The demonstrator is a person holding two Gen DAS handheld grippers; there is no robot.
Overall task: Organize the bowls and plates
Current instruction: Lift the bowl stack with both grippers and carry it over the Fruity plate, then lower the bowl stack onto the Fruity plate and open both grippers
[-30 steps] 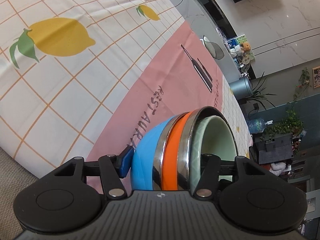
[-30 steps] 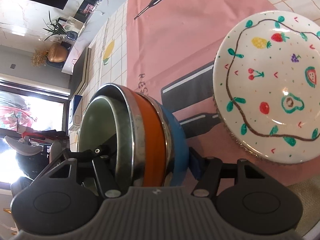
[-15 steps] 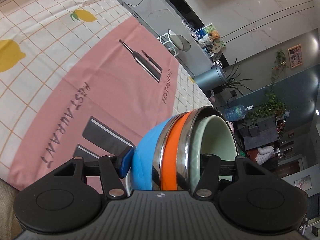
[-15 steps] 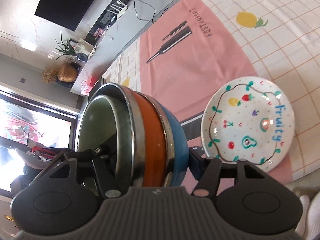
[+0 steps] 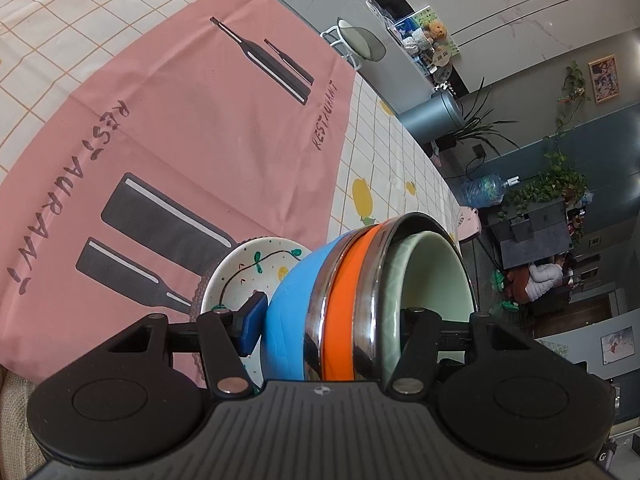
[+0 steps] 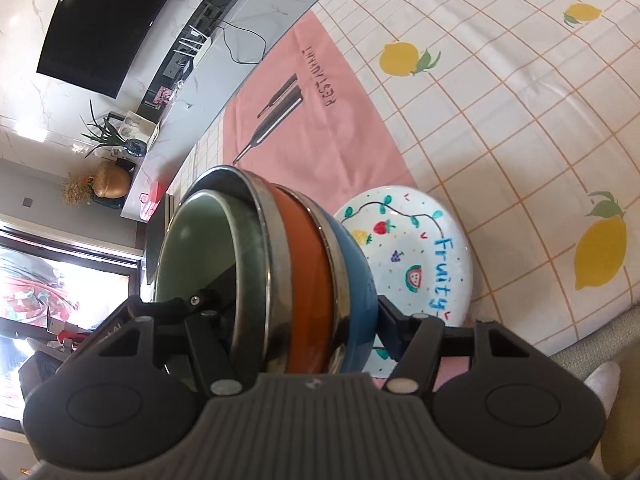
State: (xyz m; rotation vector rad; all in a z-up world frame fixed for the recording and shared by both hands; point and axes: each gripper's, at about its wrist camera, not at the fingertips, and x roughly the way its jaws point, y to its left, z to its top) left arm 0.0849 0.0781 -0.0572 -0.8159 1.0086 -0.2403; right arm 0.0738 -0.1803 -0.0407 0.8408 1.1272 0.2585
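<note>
- A stack of bowls (image 5: 348, 300) is up in the air over the counter (image 6: 500, 128), tipped on its side. A blue bowl is outermost, then a shiny metal rim, an orange bowl, another metal rim, and a pale green bowl inside.
- The left tool (image 5: 332, 320) is clamped on the stack: one blue pad on the blue bowl's bottom, the other finger inside the green bowl.
- The right tool (image 6: 296, 312) is clamped on it the same way from the other side.
- A white plate (image 6: 416, 256) with fruit drawings and the word "Fruity" lies on a pink mat (image 5: 192, 128), below the stack.
- The mat lies on a lemon cloth (image 6: 520, 80).
</note>
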